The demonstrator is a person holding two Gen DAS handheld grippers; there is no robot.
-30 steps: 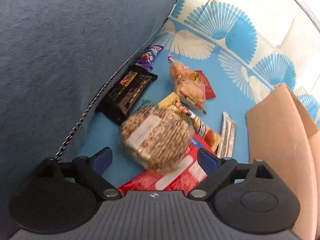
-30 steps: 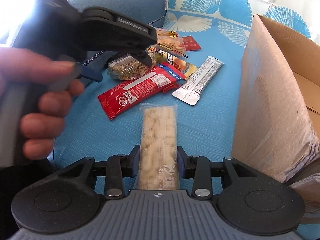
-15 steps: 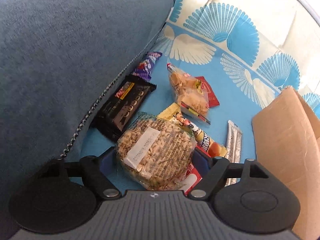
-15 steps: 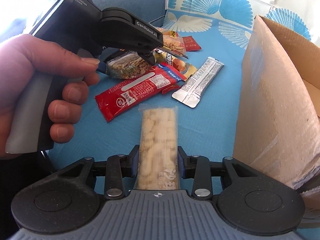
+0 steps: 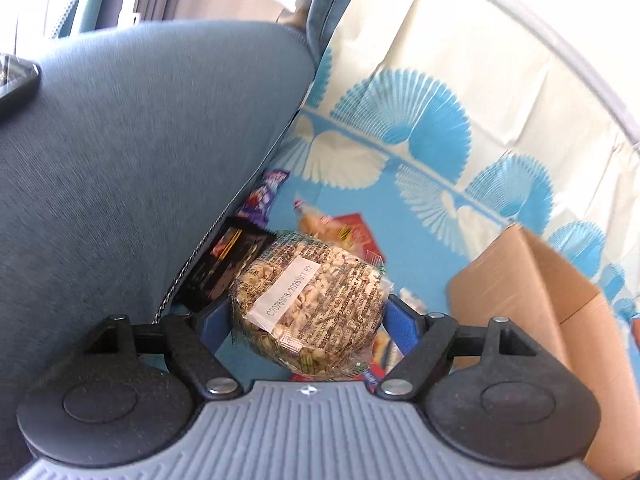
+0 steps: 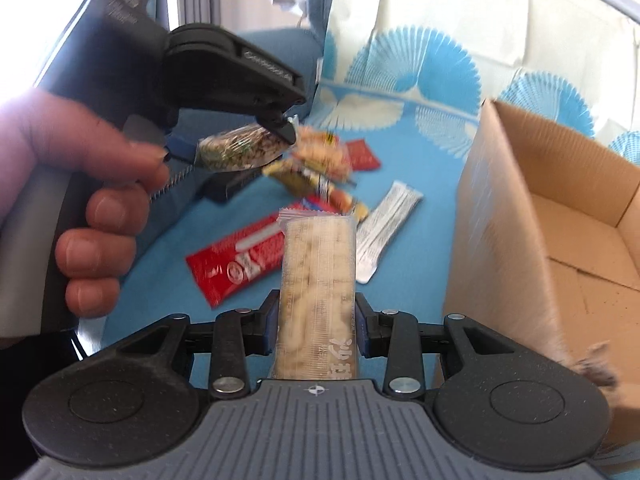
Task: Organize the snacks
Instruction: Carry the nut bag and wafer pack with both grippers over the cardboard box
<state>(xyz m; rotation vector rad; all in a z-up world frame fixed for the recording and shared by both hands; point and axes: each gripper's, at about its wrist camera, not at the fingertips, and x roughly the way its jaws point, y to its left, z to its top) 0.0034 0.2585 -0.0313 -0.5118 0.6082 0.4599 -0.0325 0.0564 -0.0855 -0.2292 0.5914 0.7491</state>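
Note:
My left gripper is shut on a round clear pack of puffed-grain cake with a white label, held above the blue cloth. The same pack shows in the right wrist view, gripped beside a person's hand. My right gripper is shut on a long clear pack of pale crackers, lifted off the cloth. An open cardboard box stands to the right; its side also appears in the left wrist view.
On the blue cloth lie a long red packet, a silver packet, a yellow bar, a peanut bag, a black packet and a purple wrapper. A grey-blue cushion rises at the left.
The left gripper closed on the round grain pack and lifted it off the red packet. The right gripper rose with the cracker pack, and both views tilted upward.

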